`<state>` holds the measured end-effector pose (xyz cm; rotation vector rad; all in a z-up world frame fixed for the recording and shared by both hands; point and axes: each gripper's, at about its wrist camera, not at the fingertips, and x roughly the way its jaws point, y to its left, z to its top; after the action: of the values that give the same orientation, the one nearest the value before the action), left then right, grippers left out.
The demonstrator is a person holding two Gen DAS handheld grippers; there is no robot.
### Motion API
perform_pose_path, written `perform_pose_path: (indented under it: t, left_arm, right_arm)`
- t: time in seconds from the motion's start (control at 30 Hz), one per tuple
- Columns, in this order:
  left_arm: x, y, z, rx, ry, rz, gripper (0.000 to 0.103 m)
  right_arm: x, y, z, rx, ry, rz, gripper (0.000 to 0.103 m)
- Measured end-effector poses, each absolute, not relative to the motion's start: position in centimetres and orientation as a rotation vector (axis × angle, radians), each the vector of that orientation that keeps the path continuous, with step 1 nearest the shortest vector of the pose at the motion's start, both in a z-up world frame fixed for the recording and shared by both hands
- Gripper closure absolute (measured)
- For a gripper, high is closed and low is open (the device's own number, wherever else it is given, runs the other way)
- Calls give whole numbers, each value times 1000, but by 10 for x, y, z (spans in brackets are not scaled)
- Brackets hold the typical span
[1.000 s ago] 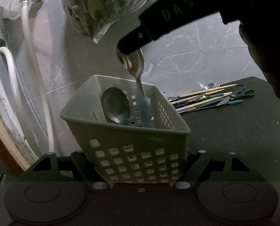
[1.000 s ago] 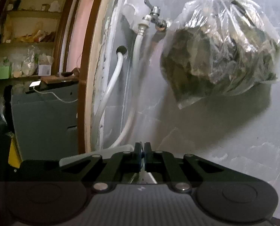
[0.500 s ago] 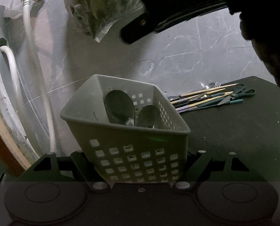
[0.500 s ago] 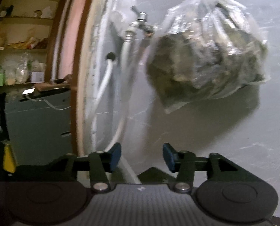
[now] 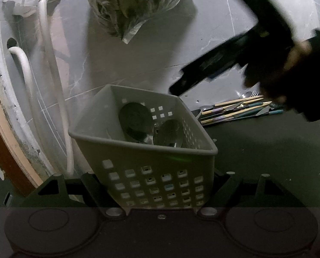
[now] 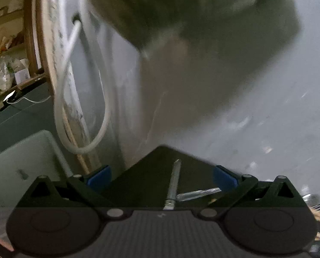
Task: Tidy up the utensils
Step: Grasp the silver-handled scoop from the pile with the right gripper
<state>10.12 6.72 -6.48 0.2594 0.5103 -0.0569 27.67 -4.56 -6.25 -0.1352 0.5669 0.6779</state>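
Two spoons [image 5: 151, 126] in the left-held basket [image 5: 151, 167]

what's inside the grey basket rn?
The grey basket holds two metal spoons, bowls up, leaning against its far wall. Their handles and the basket floor are hidden by the near wall, so any smaller items can't be ruled out.

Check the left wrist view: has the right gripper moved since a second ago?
Yes. The right gripper, then directly above the basket, has swung right, toward the utensil pile, its fingers opening, empty.

A home utility corner: marble-tiled wall [image 5: 213, 43], tap hoses [image 5: 50, 68], cluttered shelves [image 6: 5, 43].
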Motion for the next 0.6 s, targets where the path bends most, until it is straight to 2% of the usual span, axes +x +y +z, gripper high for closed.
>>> perform_pose_path:
  t: [0.17, 0.4, 0.53, 0.6]
  left_arm:
    - [106, 73, -63, 232, 503, -25, 21]
    - [109, 80, -66, 238, 496, -24, 21]
    - [110, 77, -66, 238, 491, -31, 21]
    - [110, 80, -67, 240, 489, -41, 21]
  right_arm:
    - [329, -26, -82, -36, 697, 837, 0]
    - [360, -36, -89, 80, 725, 913, 0]
    - [375, -36, -98, 15, 746, 746, 1]
    - [378, -31, -104, -46, 756, 689, 7]
